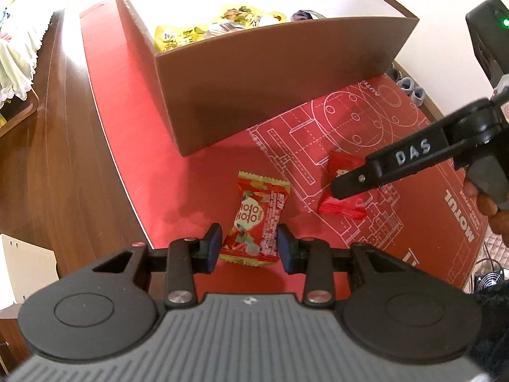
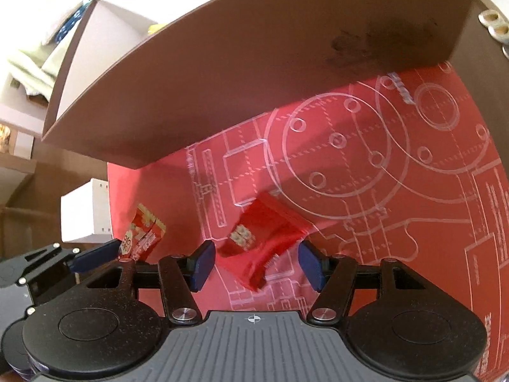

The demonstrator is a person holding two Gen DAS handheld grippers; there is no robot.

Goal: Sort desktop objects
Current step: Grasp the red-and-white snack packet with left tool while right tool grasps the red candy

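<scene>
A red and yellow candy packet lies on the red mat. My left gripper is open, its blue pads close on either side of the packet's near end. A plain red packet lies to the right on the mat's white drawing. My right gripper is open and straddles it, with clear gaps at both pads. In the left wrist view the right gripper reaches in from the right over the red packet. The candy packet also shows at the left of the right wrist view.
A brown cardboard box stands just beyond both packets, holding yellow snack bags and a purple item. The mat's left edge drops to a wooden floor. A white cabinet stands below. A hand holds the right gripper.
</scene>
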